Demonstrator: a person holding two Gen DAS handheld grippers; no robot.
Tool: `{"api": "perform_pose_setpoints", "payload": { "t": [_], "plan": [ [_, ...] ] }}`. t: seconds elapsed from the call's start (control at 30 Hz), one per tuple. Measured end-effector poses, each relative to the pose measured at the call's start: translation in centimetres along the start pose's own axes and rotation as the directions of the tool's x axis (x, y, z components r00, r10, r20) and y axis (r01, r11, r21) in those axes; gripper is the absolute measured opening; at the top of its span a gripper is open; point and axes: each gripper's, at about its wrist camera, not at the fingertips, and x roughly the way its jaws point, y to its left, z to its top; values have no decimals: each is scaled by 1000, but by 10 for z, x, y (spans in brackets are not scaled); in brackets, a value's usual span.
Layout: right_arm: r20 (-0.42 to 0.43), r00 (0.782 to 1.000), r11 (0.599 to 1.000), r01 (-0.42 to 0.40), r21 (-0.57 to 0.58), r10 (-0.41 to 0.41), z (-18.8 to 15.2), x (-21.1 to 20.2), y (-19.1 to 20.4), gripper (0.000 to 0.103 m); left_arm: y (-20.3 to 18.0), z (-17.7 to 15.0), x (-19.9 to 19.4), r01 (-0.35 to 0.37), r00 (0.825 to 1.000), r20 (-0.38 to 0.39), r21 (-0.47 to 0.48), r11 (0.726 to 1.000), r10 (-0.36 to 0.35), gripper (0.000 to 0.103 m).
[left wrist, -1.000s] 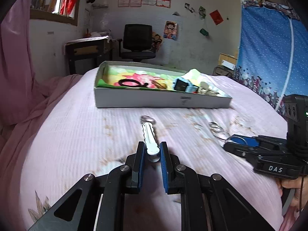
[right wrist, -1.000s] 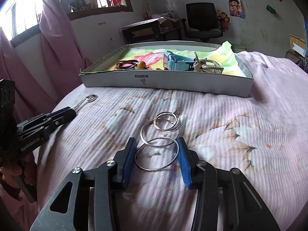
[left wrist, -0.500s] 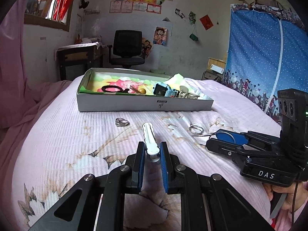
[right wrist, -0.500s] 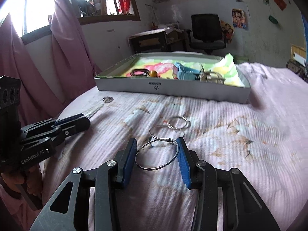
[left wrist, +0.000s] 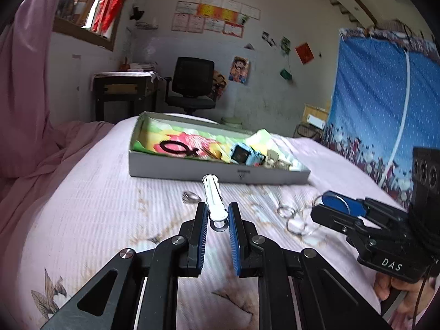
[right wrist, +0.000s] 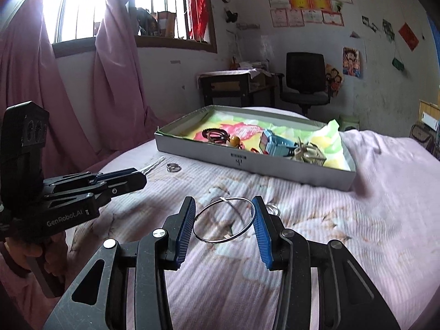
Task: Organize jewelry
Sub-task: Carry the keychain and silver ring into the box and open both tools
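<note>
My left gripper (left wrist: pixel 217 206) is shut on a white wavy hair clip (left wrist: pixel 212 192) that sticks out forward above the pink bedspread. In the right wrist view the left gripper (right wrist: pixel 136 178) shows at the left with the clip (right wrist: pixel 154 164) past its tips. My right gripper (right wrist: pixel 223 200) is shut on a large silver bangle (right wrist: pixel 238 198), held clear of the bed. A grey shallow box (left wrist: pixel 220 172) (right wrist: pixel 247 162) lined with colourful paper lies ahead. It holds a black hair tie (left wrist: pixel 176 147), a blue watch (right wrist: pixel 277 143) and metal pieces.
A small silver ring (left wrist: pixel 191 196) (right wrist: pixel 173 167) lies on the bed before the box. Two more rings (left wrist: pixel 291 217) lie by the right gripper (left wrist: pixel 334 205). A person's hand (left wrist: pixel 398 288) holds its handle. Behind the bed stand a desk and an office chair (right wrist: pixel 304 82).
The right gripper has risen with the bangle, leaving the other rings on the bed. The left gripper has turned a little with the clip still in it.
</note>
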Motion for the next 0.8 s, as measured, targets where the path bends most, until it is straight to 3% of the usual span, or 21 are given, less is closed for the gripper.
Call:
{"api": "perform_pose_setpoints", "payload": {
  "t": [0.23, 0.37, 0.57, 0.8],
  "plan": [
    [31, 999, 1000, 10, -3, -10, 9, -1, 0, 38, 9, 11, 5, -13, 1000, 26, -23, 1000, 14, 15],
    [45, 999, 1000, 13, -2, -13, 16, 2, -3, 38, 7, 35, 17, -19, 999, 46, 1, 1000, 19, 15],
    [107, 994, 1000, -2, 15, 0, 55, 21, -13, 38, 16, 68, 39, -27, 998, 60, -20, 999, 28, 15],
    [144, 990, 999, 7, -32, -2, 86, 62, -9, 38, 38, 75, 77, -69, 998, -11, -64, 996, 68, 15]
  ]
}}
